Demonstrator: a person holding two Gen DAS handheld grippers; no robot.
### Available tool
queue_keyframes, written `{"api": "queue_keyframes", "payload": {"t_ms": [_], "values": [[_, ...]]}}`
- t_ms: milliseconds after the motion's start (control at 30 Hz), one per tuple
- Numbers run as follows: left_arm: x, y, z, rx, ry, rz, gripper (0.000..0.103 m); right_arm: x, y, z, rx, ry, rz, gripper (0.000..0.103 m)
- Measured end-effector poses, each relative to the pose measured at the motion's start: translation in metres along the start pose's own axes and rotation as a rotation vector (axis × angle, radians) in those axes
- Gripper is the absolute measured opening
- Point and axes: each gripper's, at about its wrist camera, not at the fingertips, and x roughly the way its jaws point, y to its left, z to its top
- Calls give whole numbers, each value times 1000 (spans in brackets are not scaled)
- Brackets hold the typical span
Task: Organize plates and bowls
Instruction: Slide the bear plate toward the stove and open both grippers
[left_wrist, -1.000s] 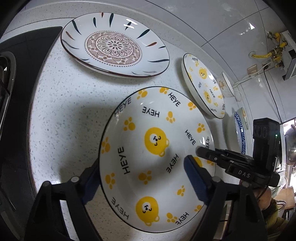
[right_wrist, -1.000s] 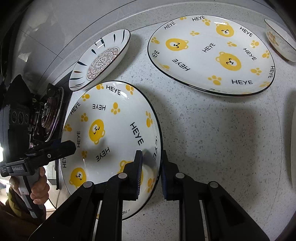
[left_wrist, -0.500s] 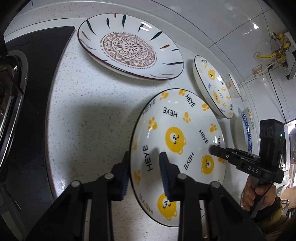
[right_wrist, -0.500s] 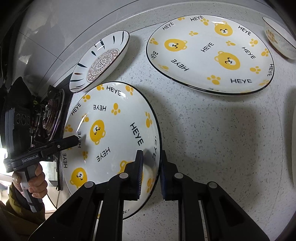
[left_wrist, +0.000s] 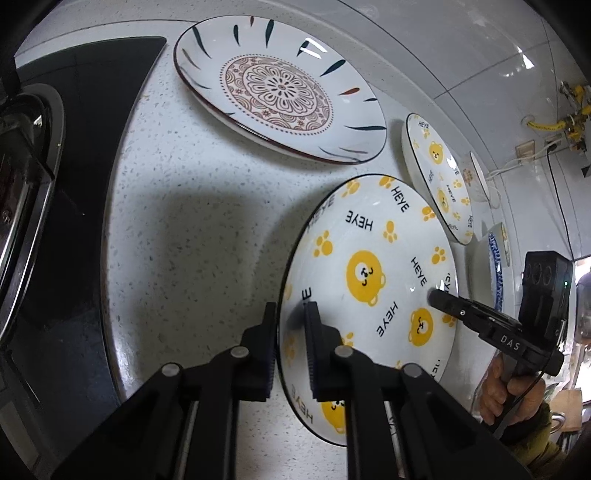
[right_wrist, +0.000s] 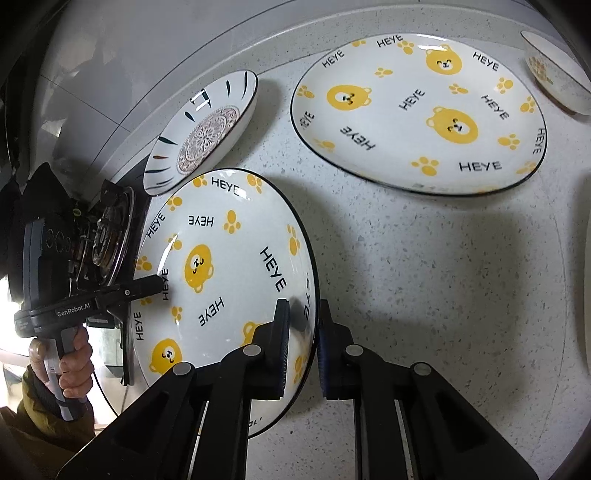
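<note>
- left gripper (left_wrist: 290, 343) and right gripper (right_wrist: 301, 343): each has its jaws closed on opposite rims of the near white ceramic bear-print plate (left_wrist: 369, 280), which is over the speckled grey stone counter (left_wrist: 192, 229); lifted or resting, cannot tell.
- beyond: matching white bear-print plate (right_wrist: 417, 114) and white floral-medallion plate (left_wrist: 280, 88) lie separately on the counter.
- far: small bear-print bowl (right_wrist: 557, 70) at the edge.
- judgement: nothing stacked yet; most of the organizing remains.
</note>
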Motion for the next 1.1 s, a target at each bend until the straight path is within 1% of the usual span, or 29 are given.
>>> {"api": "queue_keyframes", "payload": {"t_ms": [133, 333, 500, 633, 700, 800, 900, 1000, 1100], "values": [[-7, -5, -1, -17, -9, 1, 13, -6, 2, 4, 28, -6, 8, 13], [-26, -5, -8, -58, -13, -33, 11, -13, 1, 0, 91, -4, 64, 12], [-51, -13, -18, -48, -31, -42, 11, -29, 14, -10, 74, -7, 77, 12], [-70, -12, -32, -56, -28, -63, 11, -45, 29, -24, 59, -11, 91, 11], [-81, -11, -44, -54, -30, -70, 11, -53, 37, -33, 46, -13, 94, 11], [-92, -9, -61, -59, -26, -85, 11, -63, 51, -50, 23, -16, 88, 11], [-100, -6, -76, -61, -19, -96, 11, -69, 54, -69, 20, -12, 89, 11], [-100, -1, -93, -57, 1, -88, 11, -68, 56, -86, 17, -1, 82, 11], [-88, 4, -106, -51, 24, -68, 11, -57, 52, -102, 32, 20, 81, 11]]}}
